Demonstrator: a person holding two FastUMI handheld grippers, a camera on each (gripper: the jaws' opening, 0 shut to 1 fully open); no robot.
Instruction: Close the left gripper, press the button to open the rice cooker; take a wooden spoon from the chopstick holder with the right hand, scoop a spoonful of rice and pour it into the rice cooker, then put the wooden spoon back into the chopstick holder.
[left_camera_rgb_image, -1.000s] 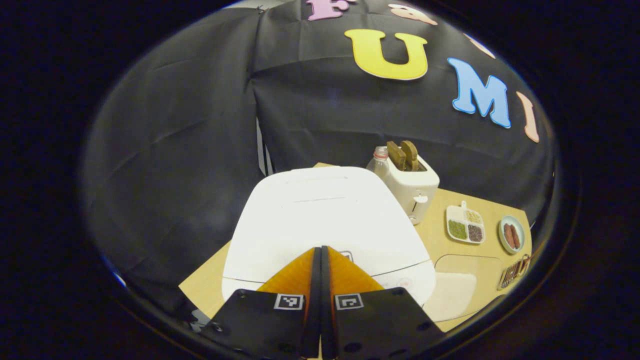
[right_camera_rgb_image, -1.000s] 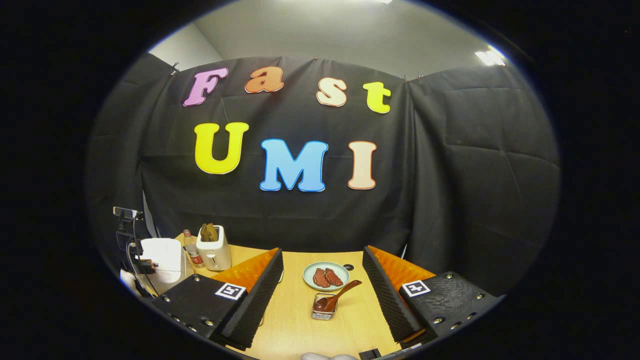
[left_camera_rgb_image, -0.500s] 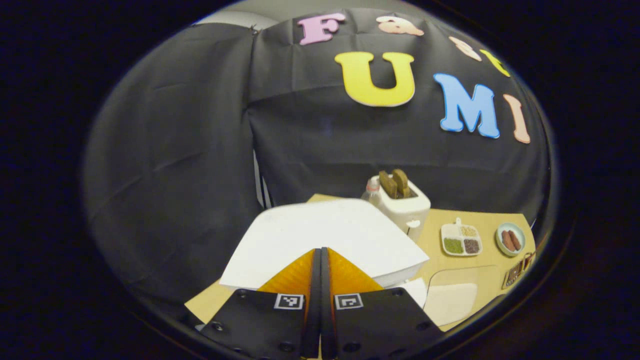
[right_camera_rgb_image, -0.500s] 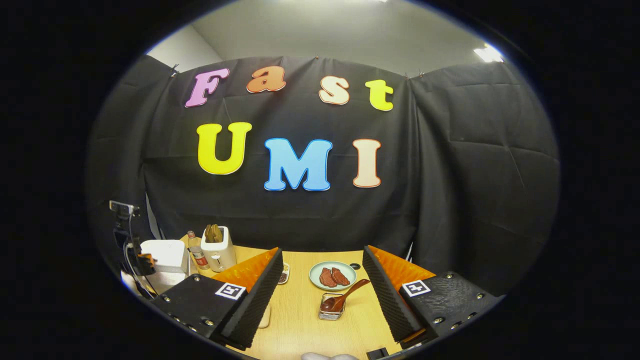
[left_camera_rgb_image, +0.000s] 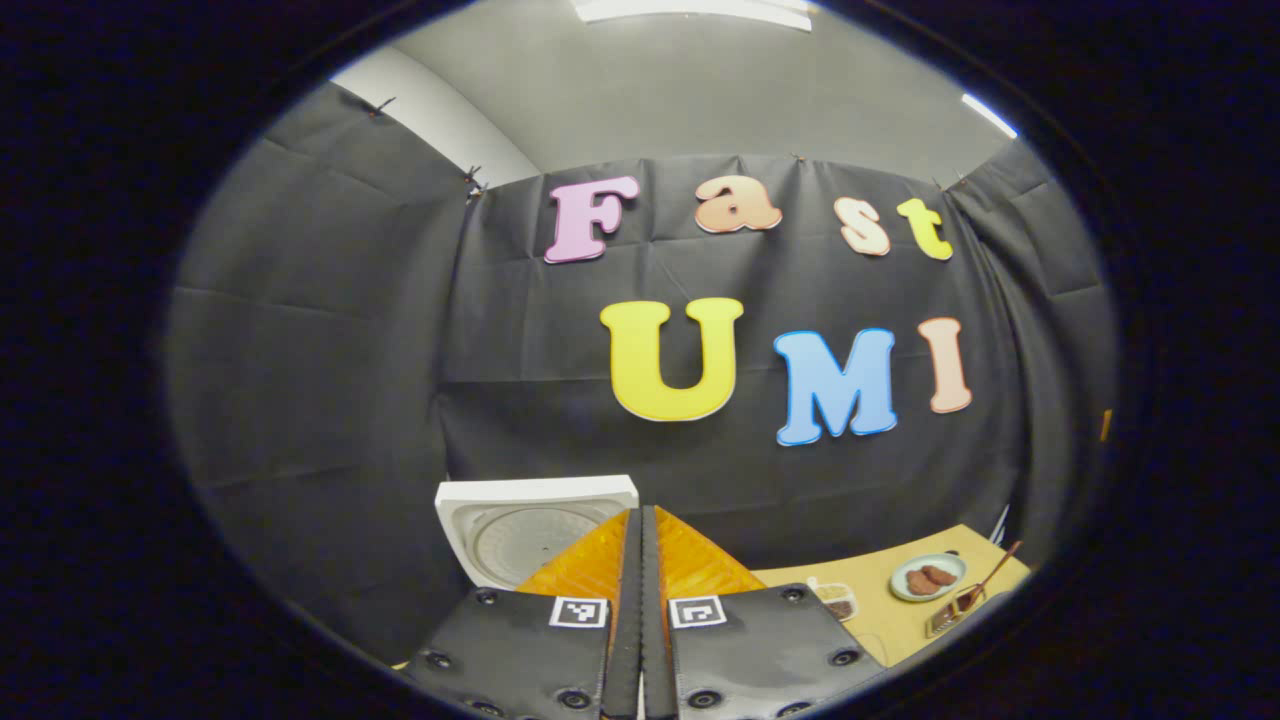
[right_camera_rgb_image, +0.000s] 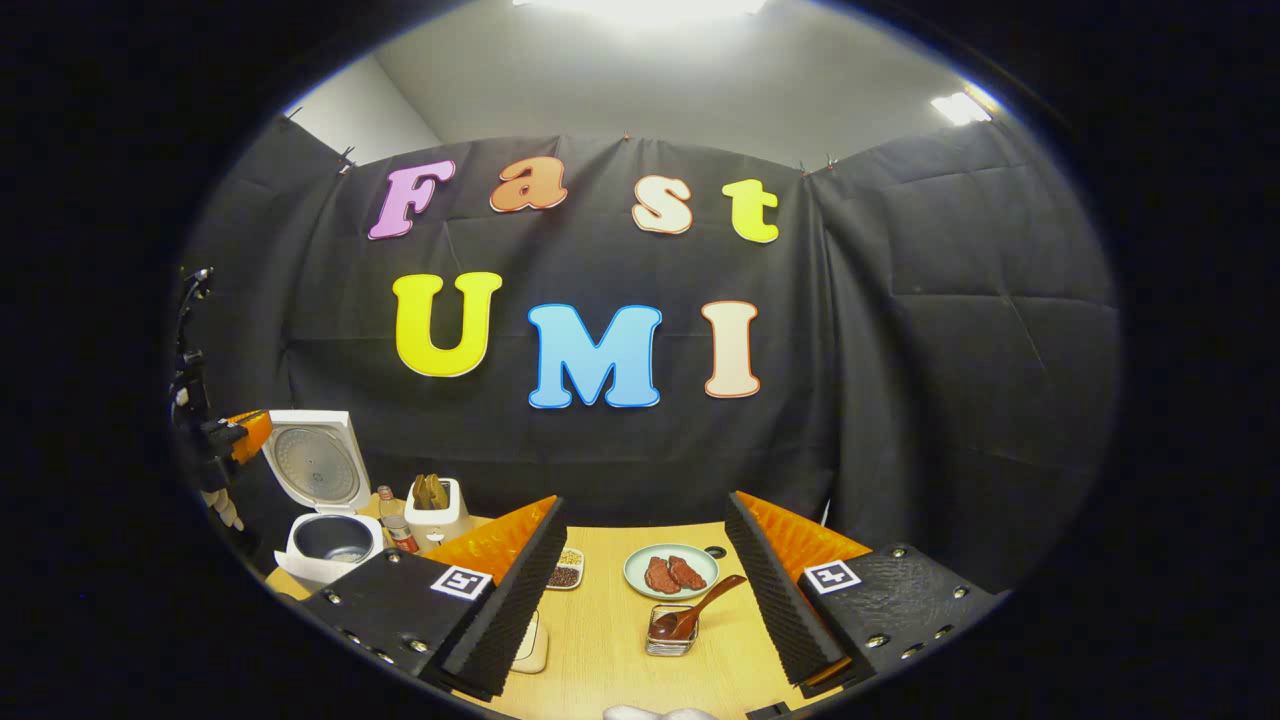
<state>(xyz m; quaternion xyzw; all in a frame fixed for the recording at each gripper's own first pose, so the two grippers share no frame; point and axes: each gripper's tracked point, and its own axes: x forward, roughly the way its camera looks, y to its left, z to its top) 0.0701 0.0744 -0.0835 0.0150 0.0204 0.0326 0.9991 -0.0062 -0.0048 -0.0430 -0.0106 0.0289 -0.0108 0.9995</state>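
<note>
A: Where's the rice cooker (right_camera_rgb_image: 325, 520)?
B: Far left on the bench, white, lid (right_camera_rgb_image: 312, 462) upright, dark pot open.
A: And the wooden spoon (right_camera_rgb_image: 697, 607)?
B: Leaning in the small clear chopstick holder (right_camera_rgb_image: 670, 634), bowl down, handle tilted up to the right.

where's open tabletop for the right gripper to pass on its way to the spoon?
Bare wood runs between the open right gripper fingers, in front of the holder with the wooden spoon. Behind it, the plate closes in. Leftward is crowded: grain dish, toaster, open rice cooker.
</note>
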